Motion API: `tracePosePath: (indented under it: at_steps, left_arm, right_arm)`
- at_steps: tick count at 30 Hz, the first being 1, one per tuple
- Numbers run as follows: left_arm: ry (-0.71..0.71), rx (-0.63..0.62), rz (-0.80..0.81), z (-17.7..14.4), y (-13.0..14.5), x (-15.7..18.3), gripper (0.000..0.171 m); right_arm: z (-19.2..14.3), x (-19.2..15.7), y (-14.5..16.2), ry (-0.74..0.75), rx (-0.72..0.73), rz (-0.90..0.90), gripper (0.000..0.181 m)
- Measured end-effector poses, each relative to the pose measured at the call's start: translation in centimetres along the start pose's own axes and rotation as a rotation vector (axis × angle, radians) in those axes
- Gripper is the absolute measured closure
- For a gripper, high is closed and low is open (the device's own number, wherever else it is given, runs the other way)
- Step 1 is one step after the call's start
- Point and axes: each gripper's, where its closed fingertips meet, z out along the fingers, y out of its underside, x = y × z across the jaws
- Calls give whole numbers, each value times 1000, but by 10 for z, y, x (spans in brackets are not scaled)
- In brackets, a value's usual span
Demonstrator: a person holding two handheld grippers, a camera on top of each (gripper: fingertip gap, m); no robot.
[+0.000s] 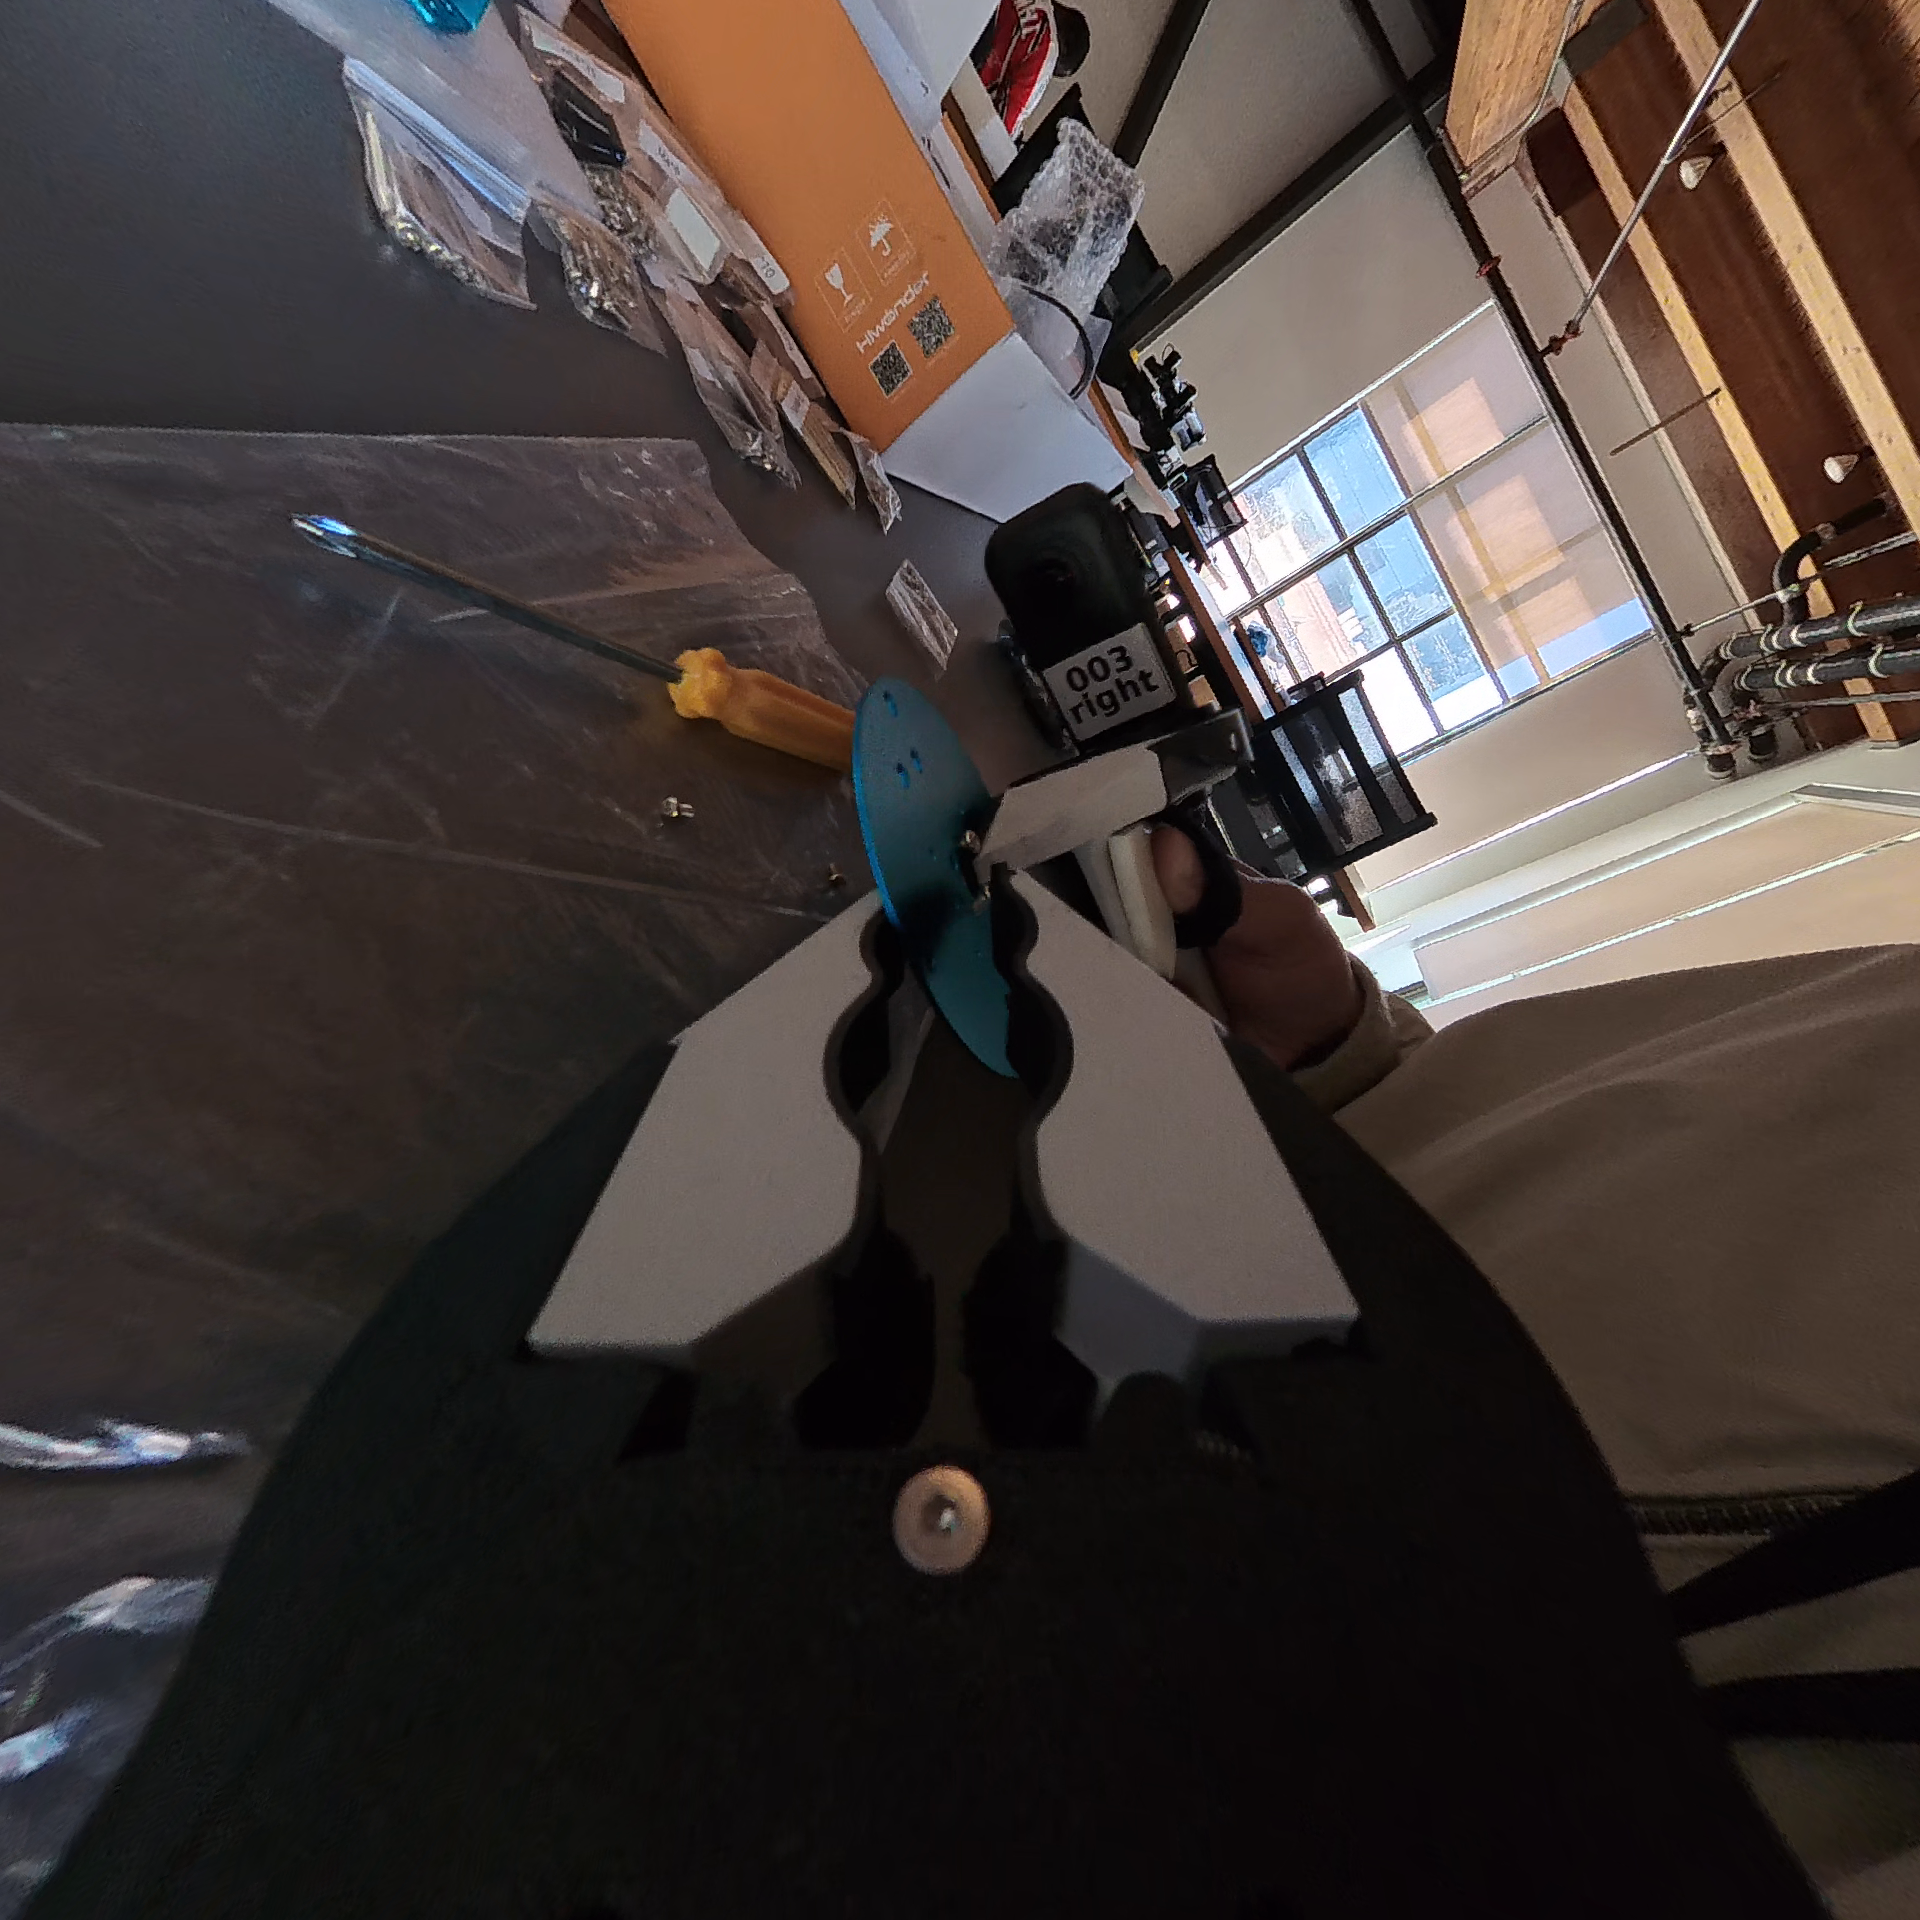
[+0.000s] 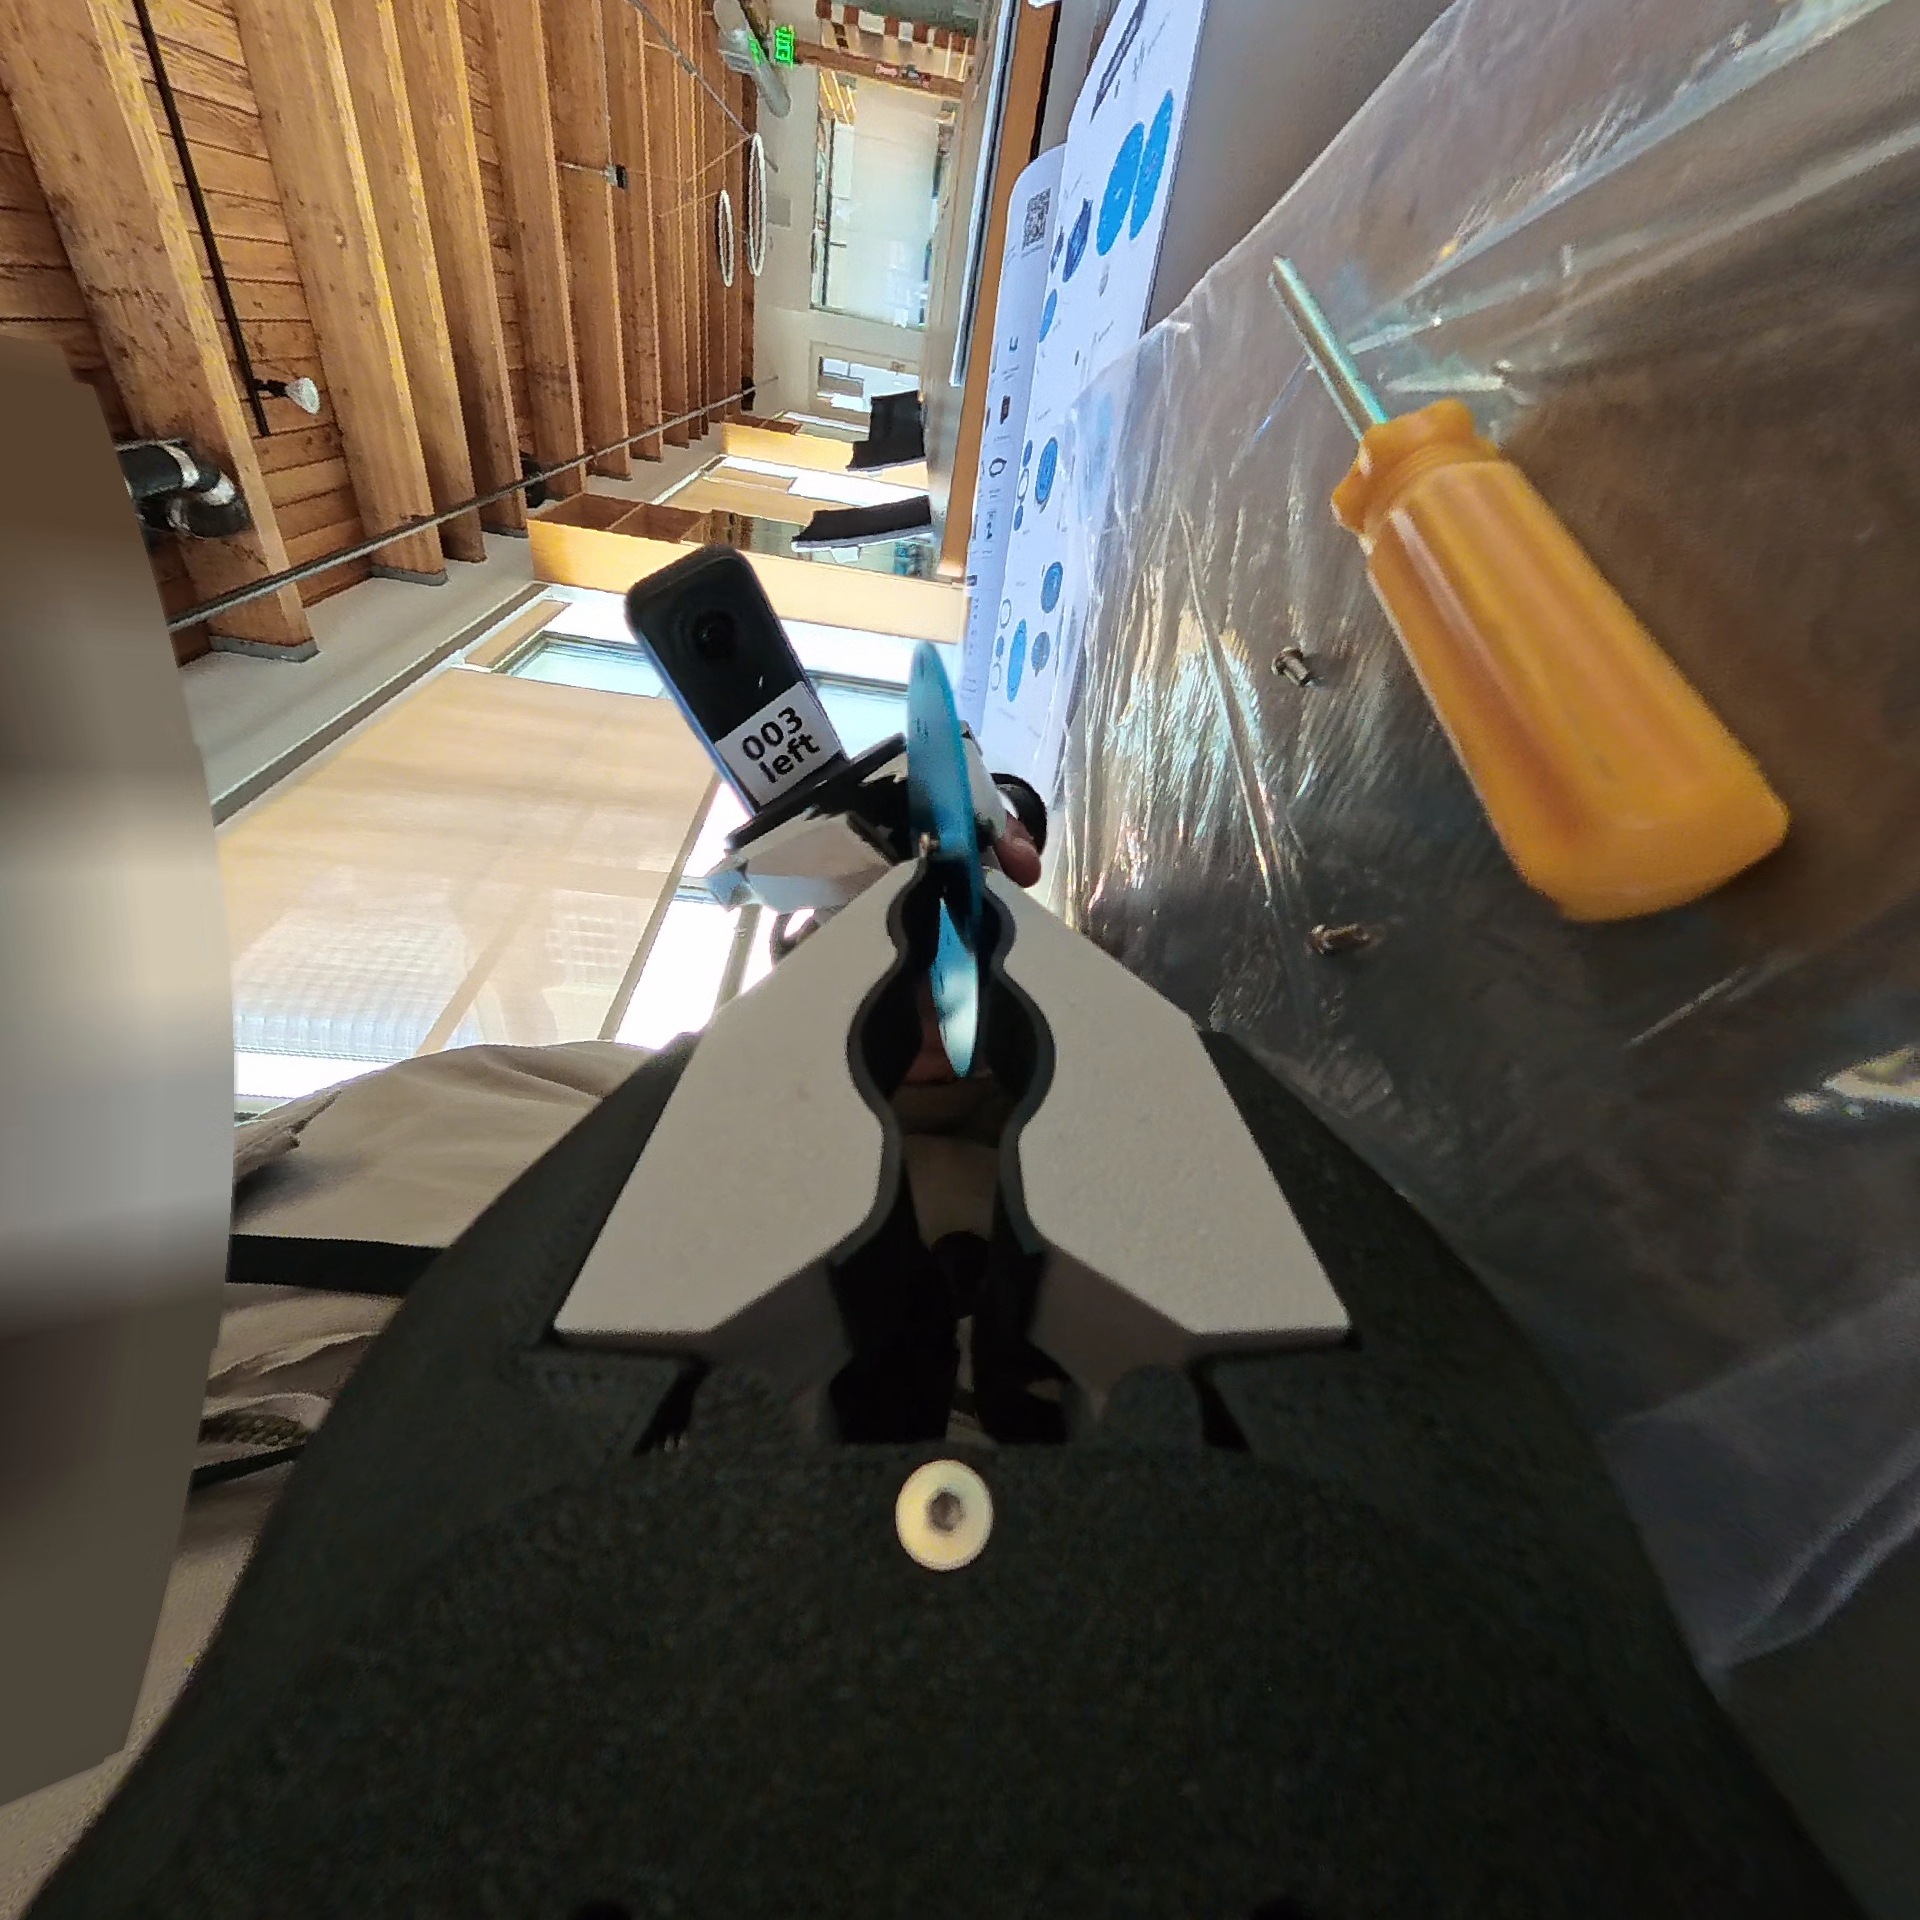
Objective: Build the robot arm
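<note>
Several small clear bags (image 1: pixel 613 249) of metal hardware lie on the dark table (image 1: pixel 208 260) beside one orange and white box (image 1: pixel 831 208); how many pieces each bag holds cannot be made out. The left gripper (image 1: pixel 940 914) is nearly closed on the edge of one blue disc (image 1: pixel 920 821), held above the table. The right gripper (image 2: pixel 940 883) is also nearly closed, at the disc (image 2: pixel 951 831), which is seen edge-on; whether it pinches the disc or a small screw on it is not clear. One yellow-handled screwdriver (image 1: pixel 748 701) lies on a clear plastic sheet (image 1: pixel 312 727). Two loose screws (image 1: pixel 670 808) lie near it.
</note>
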Motion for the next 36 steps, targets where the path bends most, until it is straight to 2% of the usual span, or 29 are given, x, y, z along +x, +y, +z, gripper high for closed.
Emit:
tracePosePath:
  at_steps: [11, 18, 22, 24, 28, 36]
  left_arm:
    - [11, 35, -45, -6, -6, -1, 153]
    - [154, 69, -191, -10, -11, 11, 154]
    - [201, 87, -263, -15, -11, 14, 166]
    - [212, 90, -282, -17, -11, 14, 167]
    - [215, 84, -309, -21, -9, 13, 167]
    - [131, 15, -293, -28, 0, 4, 166]
  right_arm:
    - [-1, -1, -3, -10, 12, -3, 178]
    - [1, -7, 2, -54, -17, 15, 178]
    - [5, -13, 6, -81, -46, 11, 178]
    - [6, -15, 7, -74, -59, -5, 177]
    - [10, -15, 9, -43, -88, -40, 177]
    - [18, -10, 14, -2, -136, -58, 177]
